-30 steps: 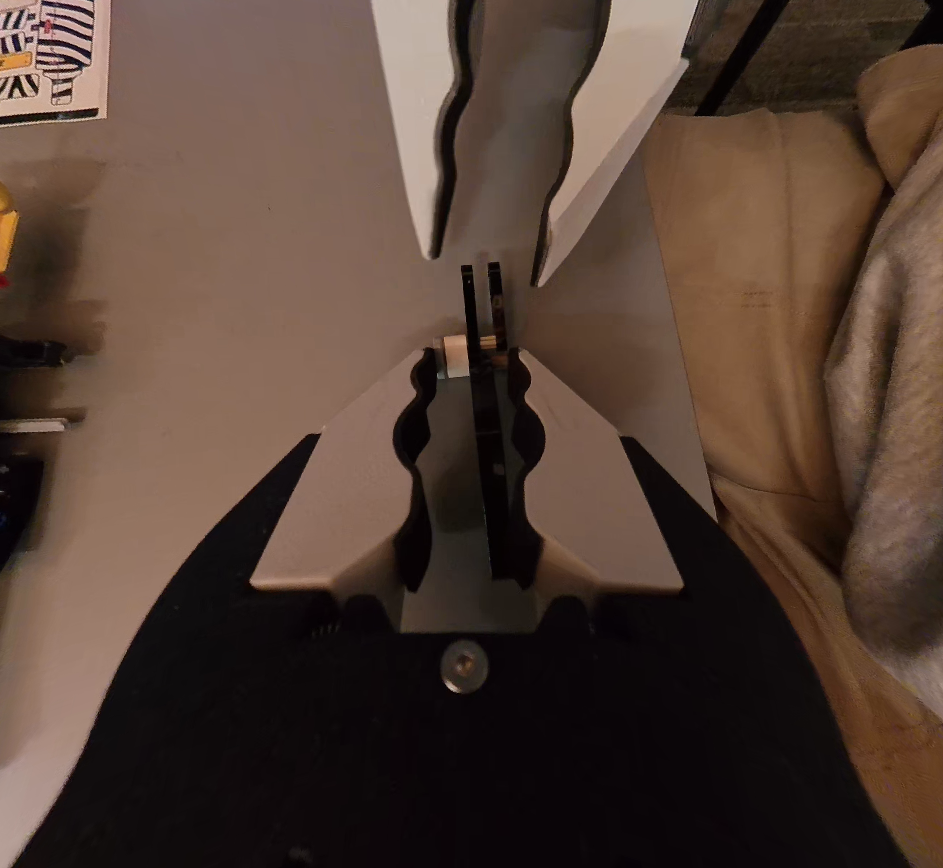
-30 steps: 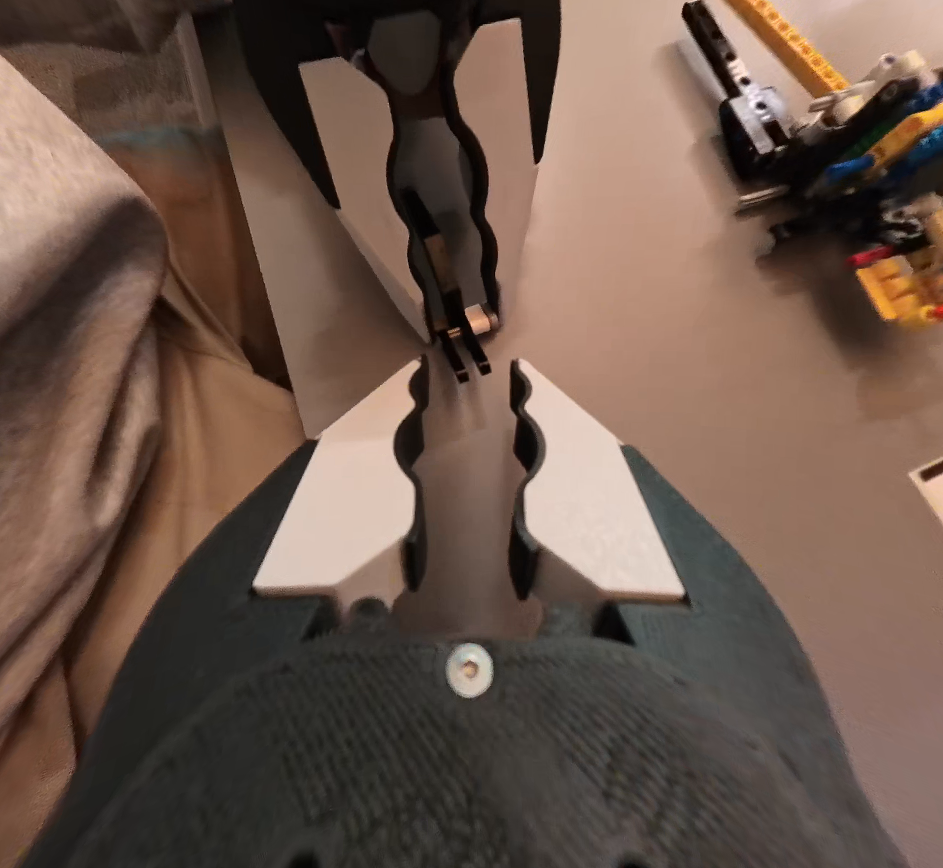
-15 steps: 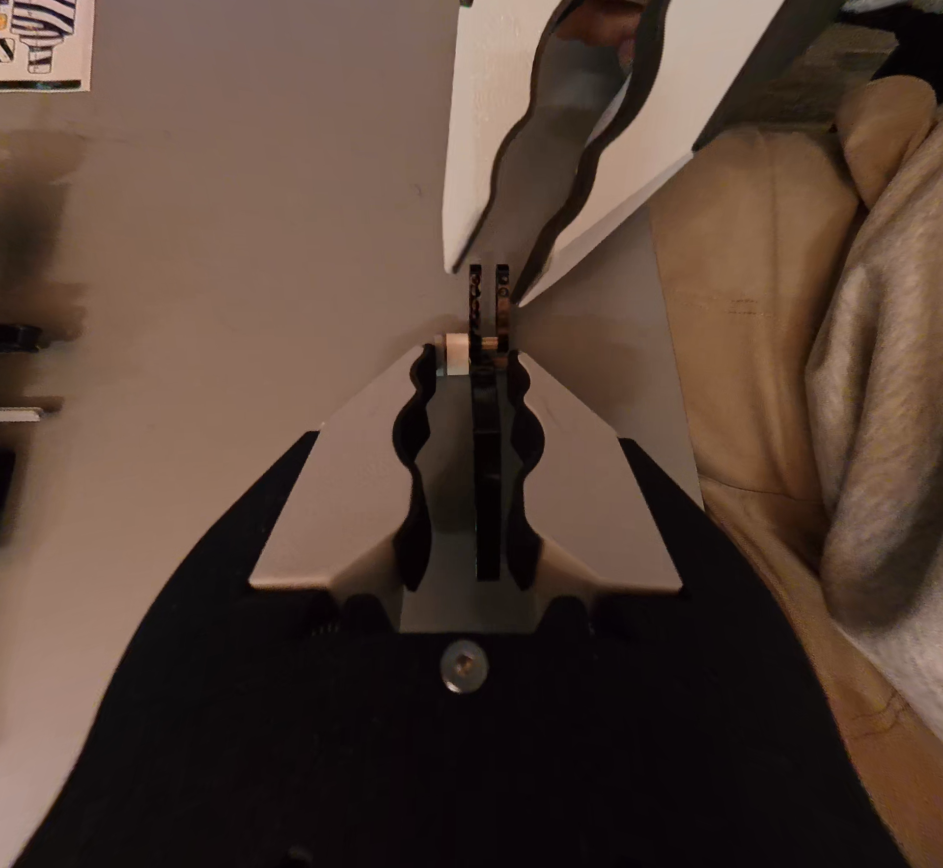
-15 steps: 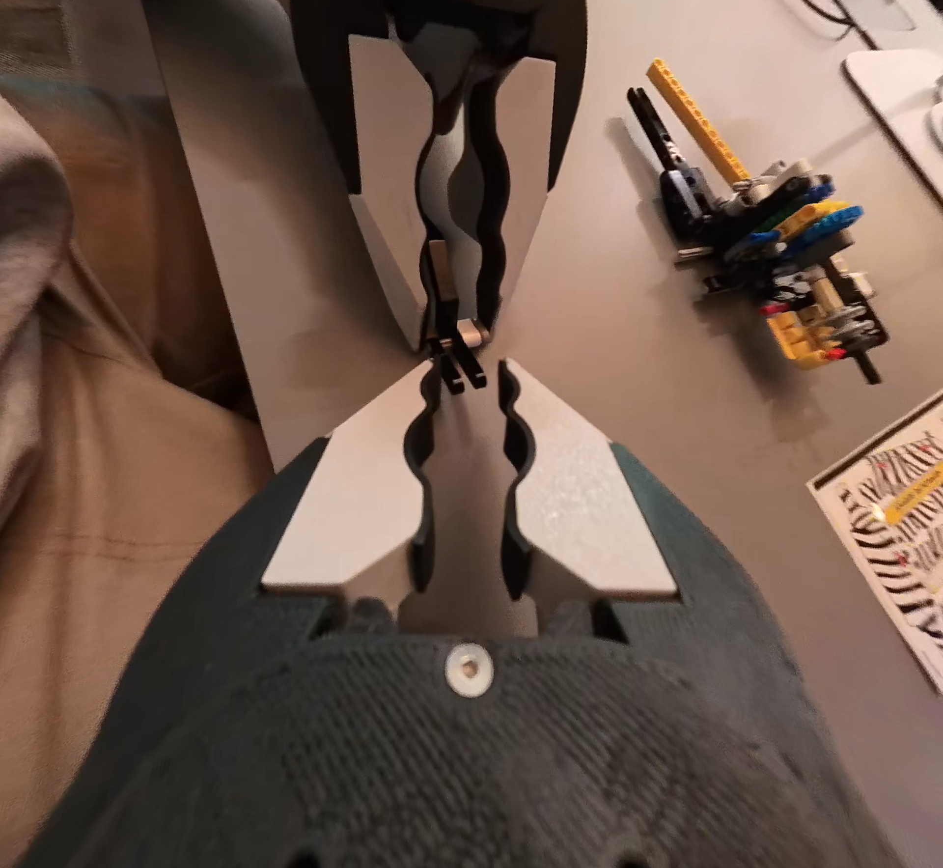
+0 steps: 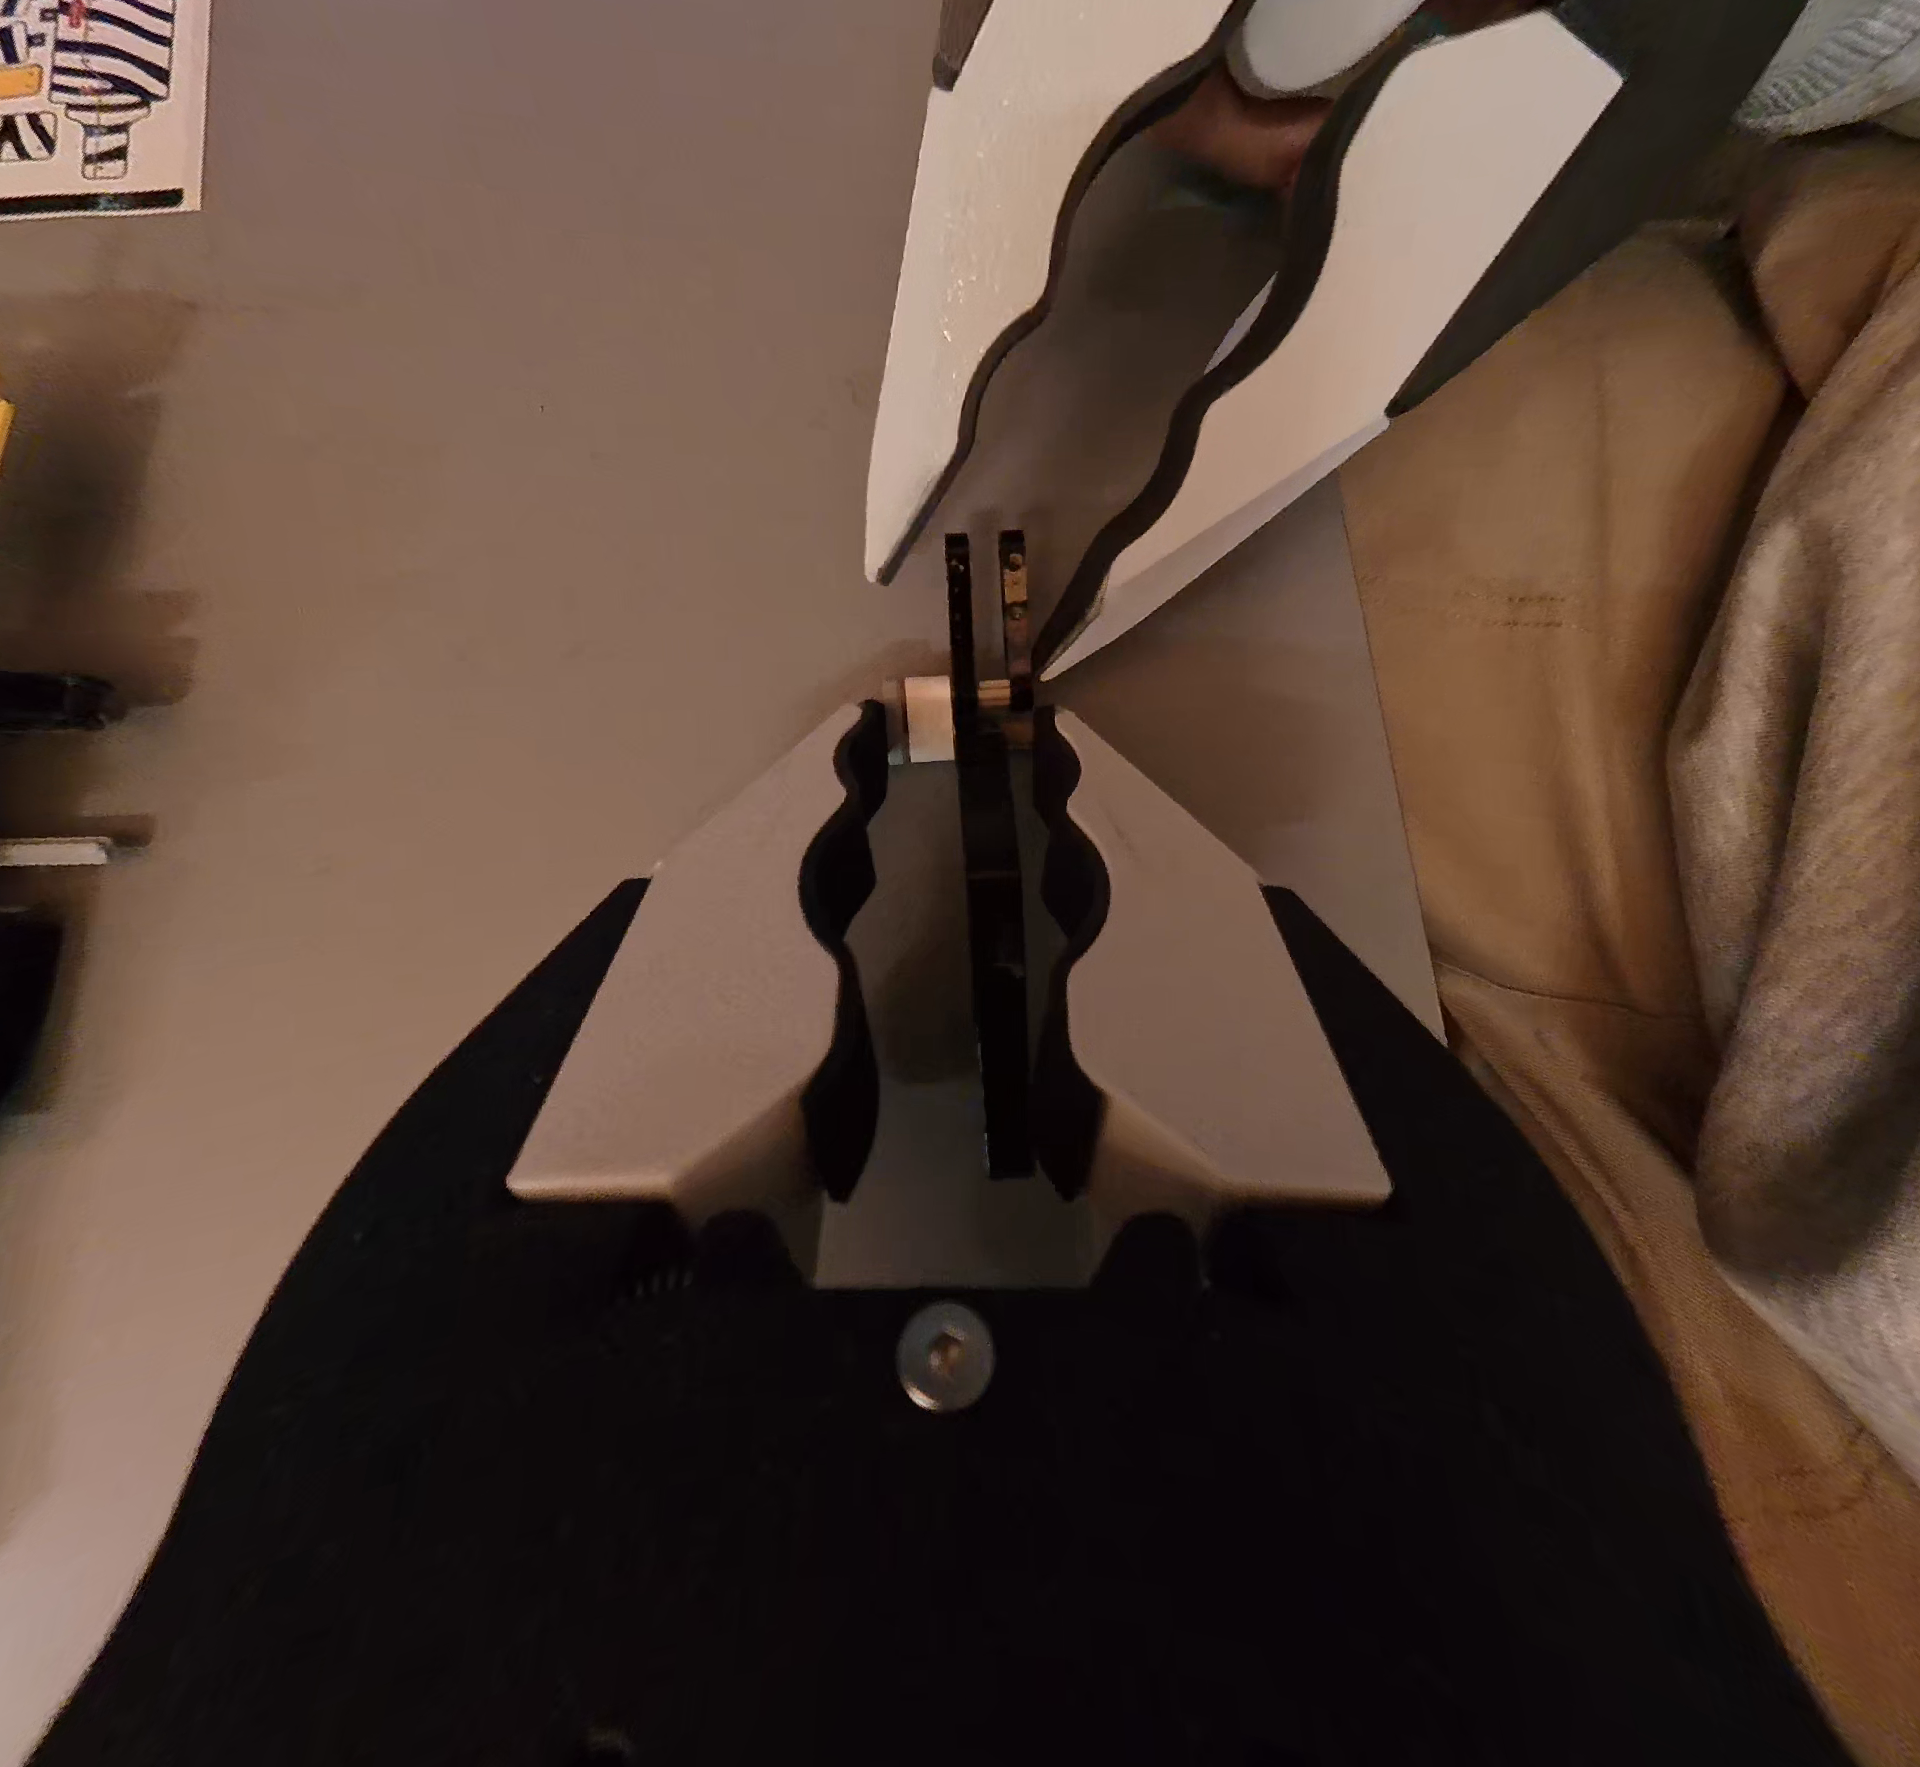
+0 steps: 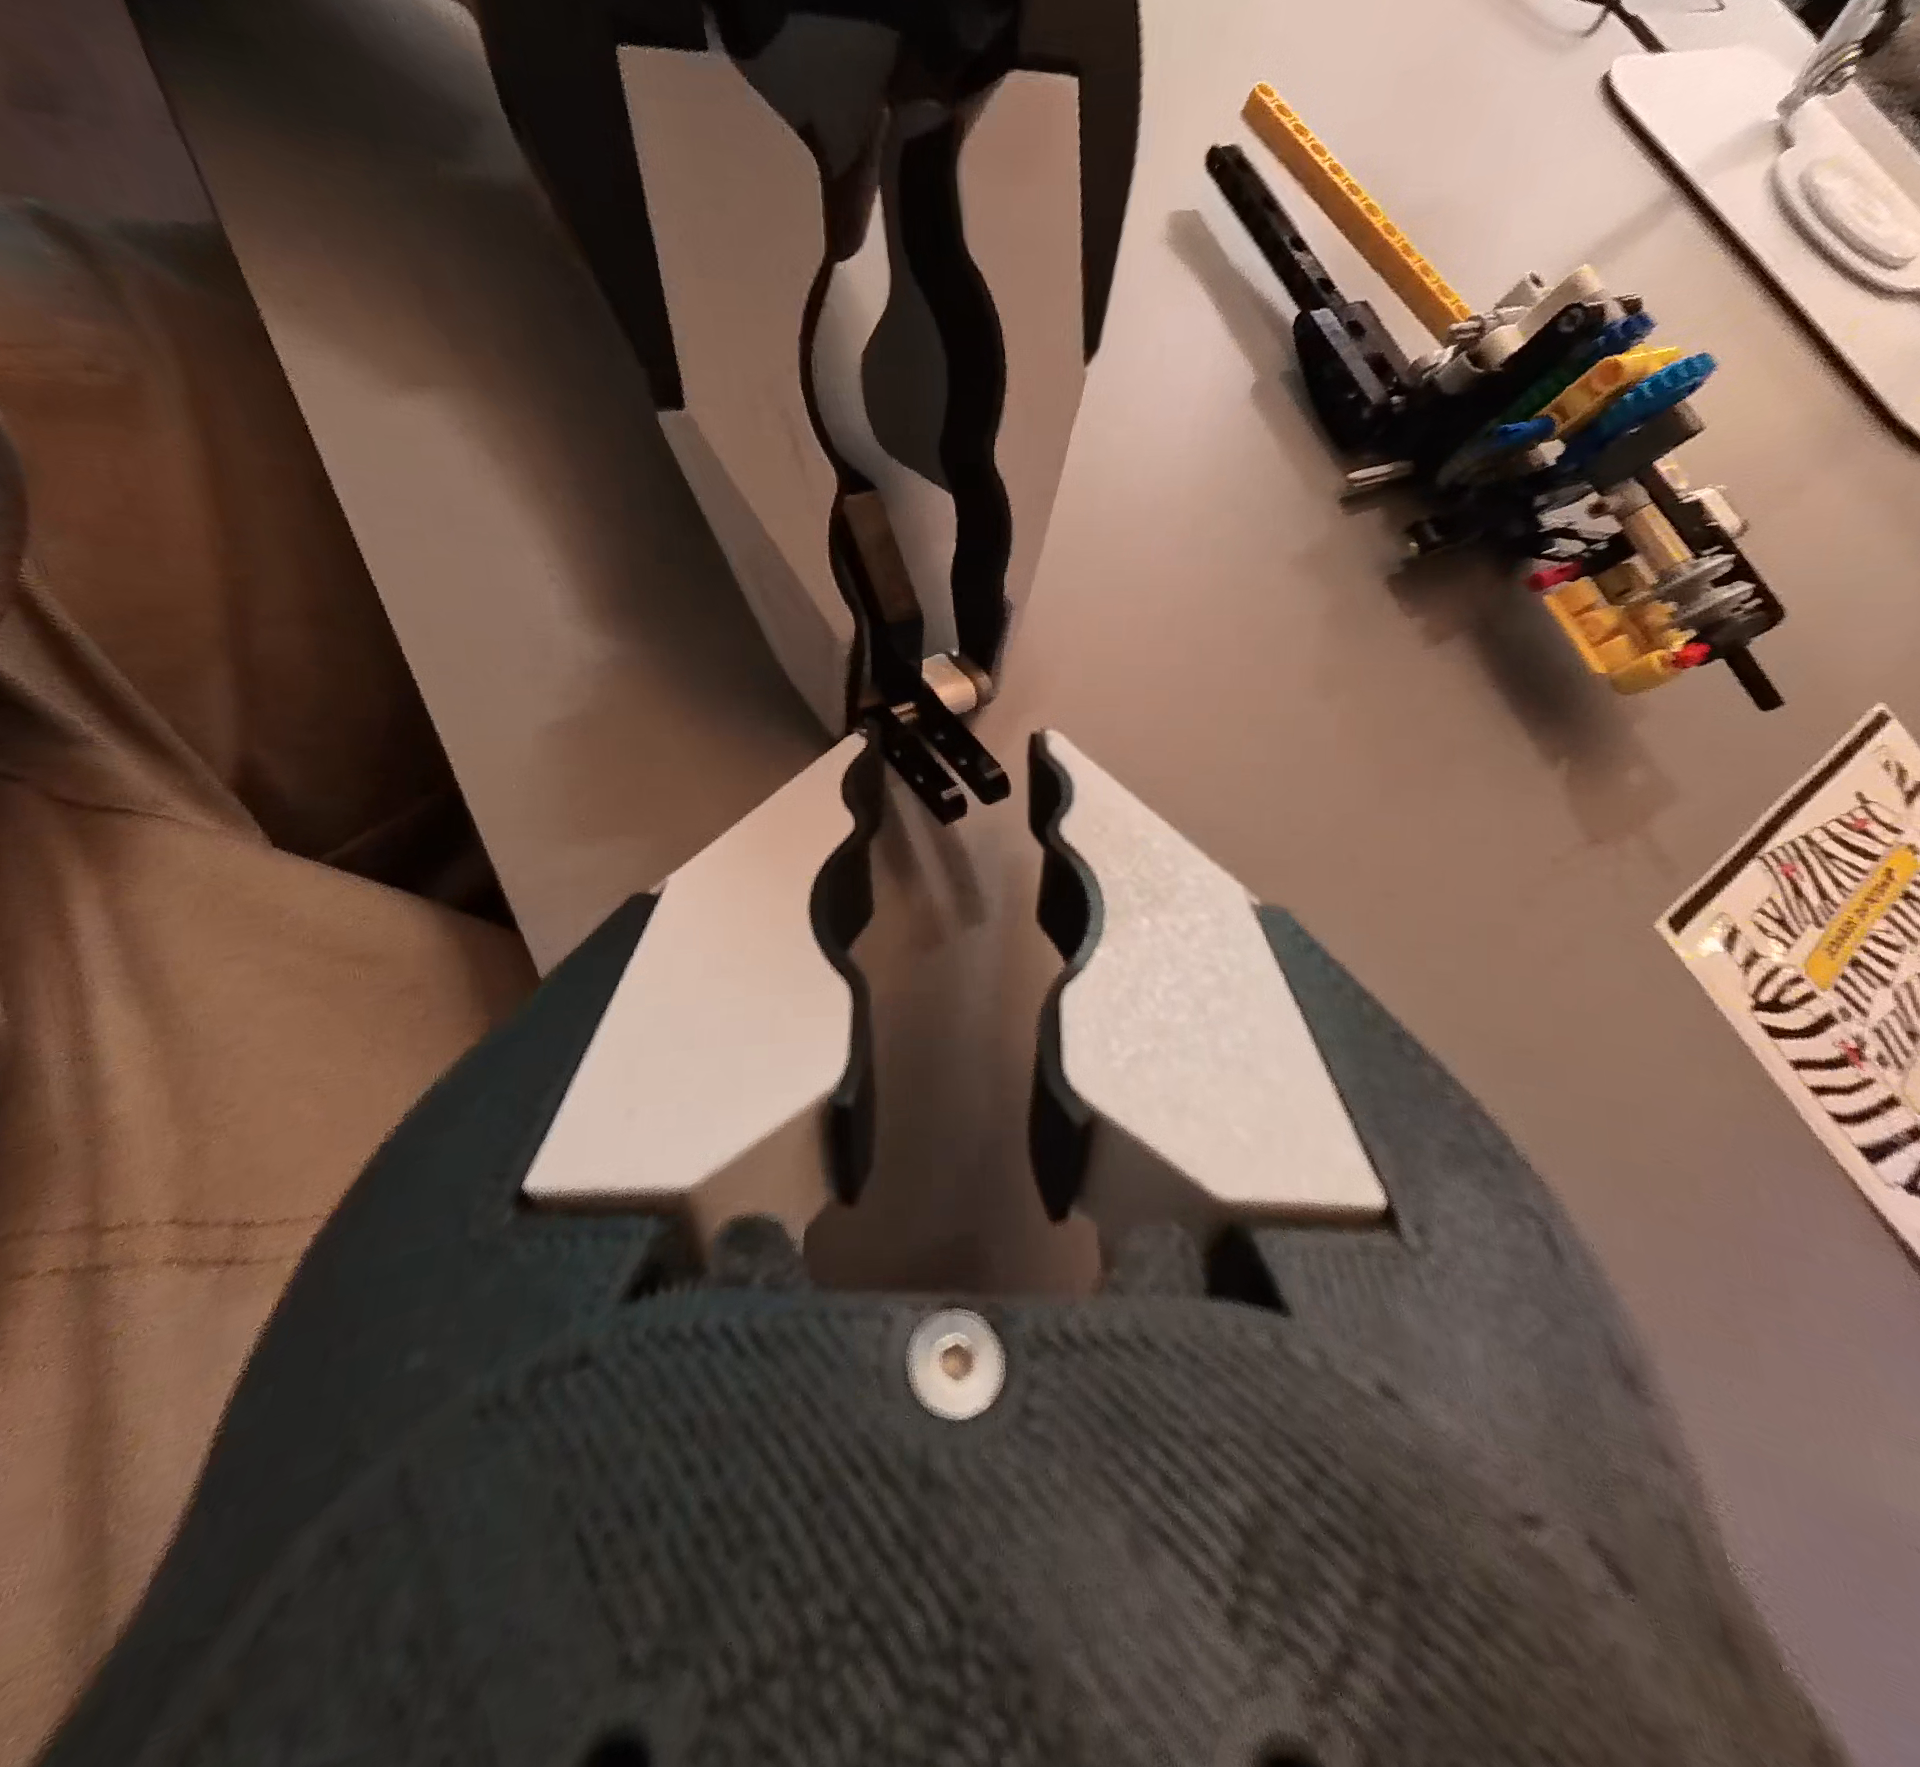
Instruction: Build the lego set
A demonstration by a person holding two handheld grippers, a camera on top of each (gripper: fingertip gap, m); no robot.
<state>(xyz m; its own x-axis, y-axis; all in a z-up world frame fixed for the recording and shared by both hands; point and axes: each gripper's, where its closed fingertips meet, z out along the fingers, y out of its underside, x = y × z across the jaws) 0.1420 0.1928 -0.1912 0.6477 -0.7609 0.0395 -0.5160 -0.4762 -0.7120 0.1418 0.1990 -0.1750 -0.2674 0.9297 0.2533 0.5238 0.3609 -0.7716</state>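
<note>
Left gripper (image 5: 951, 720) clamps a black beam pair (image 5: 987, 616) joined by a pale pin (image 5: 928, 701), mid-frame above the grey table (image 5: 520, 470). Right gripper (image 6: 951, 761), jaws parted and empty, has tilted and closed in from the upper frame over the last second until its tips straddle the beam ends; likely it is about to grip or press them. Built lego model (image 6: 1538, 429) and sticker sheet (image 6: 1818, 948) lie apart at right.

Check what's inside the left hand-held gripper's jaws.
The left hand-held gripper clamps a black lego piece with a pale peg near its forked tip; the fingers hide the rest.
</note>
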